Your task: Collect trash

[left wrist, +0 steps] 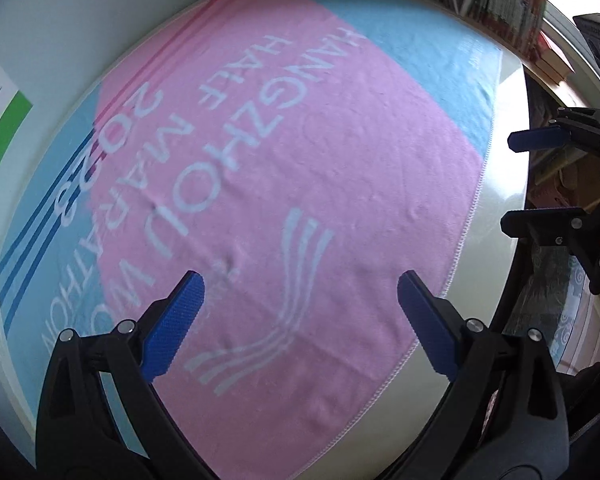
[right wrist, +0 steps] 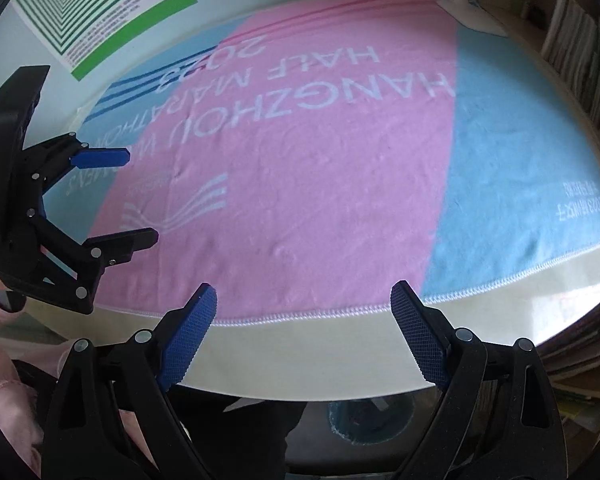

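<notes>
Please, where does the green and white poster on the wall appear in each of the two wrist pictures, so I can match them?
Left wrist view: the poster is cut off at the far left edge, at mid height, mostly out of frame.
Right wrist view: the poster fills the upper left corner, above the left gripper.
Shared landmark: the pink and blue towel with white lettering, spread on the white table.

A matt, fuzzy cloth towel (left wrist: pixel 300 152) lies on a smooth, glossy table (right wrist: pixel 320 360); the fingers (right wrist: pixel 188 336) carry ridged blue pads.
</notes>
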The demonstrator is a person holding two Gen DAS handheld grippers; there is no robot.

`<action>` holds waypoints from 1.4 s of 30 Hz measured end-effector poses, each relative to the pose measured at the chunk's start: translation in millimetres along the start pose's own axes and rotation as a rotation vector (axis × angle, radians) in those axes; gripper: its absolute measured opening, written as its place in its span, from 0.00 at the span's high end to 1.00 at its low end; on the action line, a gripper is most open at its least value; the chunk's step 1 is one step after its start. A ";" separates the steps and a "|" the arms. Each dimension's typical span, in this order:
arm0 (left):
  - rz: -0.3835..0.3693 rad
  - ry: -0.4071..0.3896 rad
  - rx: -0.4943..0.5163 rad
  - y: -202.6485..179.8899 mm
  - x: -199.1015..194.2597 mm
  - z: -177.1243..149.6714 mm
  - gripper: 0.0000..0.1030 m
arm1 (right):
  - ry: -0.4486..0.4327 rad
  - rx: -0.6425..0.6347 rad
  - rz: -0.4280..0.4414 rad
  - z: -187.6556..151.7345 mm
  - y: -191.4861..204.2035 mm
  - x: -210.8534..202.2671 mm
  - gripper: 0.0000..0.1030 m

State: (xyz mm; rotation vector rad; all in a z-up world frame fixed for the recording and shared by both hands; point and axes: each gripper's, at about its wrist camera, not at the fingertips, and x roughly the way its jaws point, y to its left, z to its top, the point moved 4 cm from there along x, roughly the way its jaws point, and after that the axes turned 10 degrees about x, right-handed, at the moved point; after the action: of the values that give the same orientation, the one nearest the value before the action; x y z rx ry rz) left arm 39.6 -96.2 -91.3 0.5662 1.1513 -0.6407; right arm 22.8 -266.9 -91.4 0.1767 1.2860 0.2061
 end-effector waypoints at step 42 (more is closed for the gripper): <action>0.137 -0.026 -0.485 90.5 -27.8 -93.7 0.08 | 0.051 -0.252 0.099 49.7 108.5 40.6 0.14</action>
State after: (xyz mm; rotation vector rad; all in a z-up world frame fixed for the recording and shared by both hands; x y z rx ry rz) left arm 36.6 36.9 -86.6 0.2183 1.1800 -0.2348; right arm 75.6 -152.5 -89.1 0.0188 1.2909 0.4573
